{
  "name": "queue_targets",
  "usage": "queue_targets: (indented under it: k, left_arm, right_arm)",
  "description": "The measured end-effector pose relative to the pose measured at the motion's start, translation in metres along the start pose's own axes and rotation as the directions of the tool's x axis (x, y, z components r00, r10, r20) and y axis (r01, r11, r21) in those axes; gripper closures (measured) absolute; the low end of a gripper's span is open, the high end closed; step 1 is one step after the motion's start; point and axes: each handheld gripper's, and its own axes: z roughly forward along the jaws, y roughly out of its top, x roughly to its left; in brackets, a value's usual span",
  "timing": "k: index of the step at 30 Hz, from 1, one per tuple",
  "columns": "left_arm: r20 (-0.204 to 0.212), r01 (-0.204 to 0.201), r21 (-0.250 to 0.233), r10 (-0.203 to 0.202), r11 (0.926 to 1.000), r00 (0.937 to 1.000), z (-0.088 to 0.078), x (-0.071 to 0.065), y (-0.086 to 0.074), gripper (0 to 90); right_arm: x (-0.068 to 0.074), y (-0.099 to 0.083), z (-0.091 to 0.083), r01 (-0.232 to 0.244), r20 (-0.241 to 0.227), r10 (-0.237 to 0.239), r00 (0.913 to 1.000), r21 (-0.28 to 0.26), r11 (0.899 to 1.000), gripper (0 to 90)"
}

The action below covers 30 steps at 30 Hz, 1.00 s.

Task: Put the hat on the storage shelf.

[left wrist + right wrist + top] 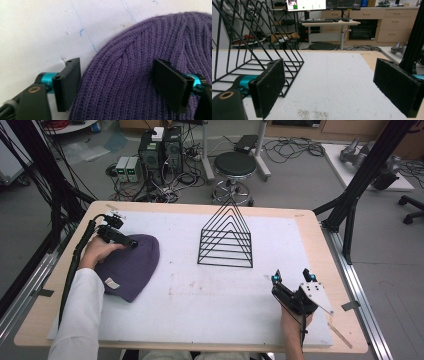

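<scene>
Left gripper [117, 85] is down over the purple beanie [131, 265], a soft rib-knit cap lying flat at the left of the white foam mat [210, 295]. In the left gripper view the flat black jaws stand wide: one sits on the mat just off the cap's rounded edge, the other over the knit, with the ribbed crown between them and not yet pinched. A small pale label shows near the beanie's lower hem in the high view. Over on the right, the right gripper [294, 279] rests near the mat's front edge, its felt-faced jaws spread wide with nothing between them. The black wire rack [226, 240], a row of thin triangular frames, stands mid-mat, well apart from the cap
</scene>
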Motion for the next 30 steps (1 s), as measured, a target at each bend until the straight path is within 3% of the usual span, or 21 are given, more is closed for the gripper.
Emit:
queue_targets:
  k: [5,8,9,10,13,15,22,26,30]
  left_arm:
    - [0.009,-0.018,0.002,0.018,0.9998,0.9998,-0.0021,-0.0024,-0.0003,35.4]
    - [0.022,-0.022,0.003,0.022,0.9998,0.9995,-0.0034,-0.0054,0.0006,53.4]
    - [0.039,-0.019,0.008,0.019,0.9998,0.9991,-0.0041,-0.0061,0.001,53.4]
    - [0.045,-0.018,0.007,0.018,0.9998,0.9988,-0.0042,-0.0073,0.0013,64.3]
    - [0.072,-0.015,0.007,0.014,0.9999,0.9973,-0.0041,-0.0076,0.0011,70.7]
    - [0.083,0.001,0.013,-0.002,0.9999,0.9965,-0.0044,-0.0077,0.0008,73.6]
    - [0.075,-0.012,0.015,0.011,0.9998,0.9971,-0.0044,-0.0088,0.0017,76.2]
    - [0.107,0.054,0.014,-0.055,0.9985,0.9927,-0.0044,-0.0032,0.0004,77.6]
    - [0.098,0.046,0.013,-0.047,0.9989,0.9941,-0.0048,-0.0046,0.0001,77.7]
  right_arm:
    - [-0.0011,0.0002,0.0007,0.006,0.003,-0.006,1.0,-0.003,1.0,10.0]
    - [-0.0007,0.0002,0.0001,0.002,0.002,-0.002,1.0,-0.003,1.0,10.0]
    - [-0.0007,0.0002,0.0001,0.002,0.002,-0.002,1.0,-0.003,1.0,10.0]
    - [-0.0005,0.0002,0.0002,0.005,0.002,-0.005,1.0,-0.004,1.0,10.0]
    - [0.0003,0.0005,-0.0002,0.011,0.001,-0.011,0.9999,-0.006,1.0,10.0]
    - [-0.0001,0.0009,-0.0003,0.019,0.001,-0.019,0.9998,-0.01,1.0,10.1]
    - [-0.0003,0.0007,-0.0002,0.016,0.002,-0.016,0.9999,-0.007,1.0,10.1]
    - [-0.0005,0.0008,-0.0006,0.022,-0.008,-0.022,0.9997,-0.014,1.0,10.0]
    - [0.0005,0.0007,-0.001,0.018,-0.01,-0.018,0.9998,-0.007,1.0,10.0]
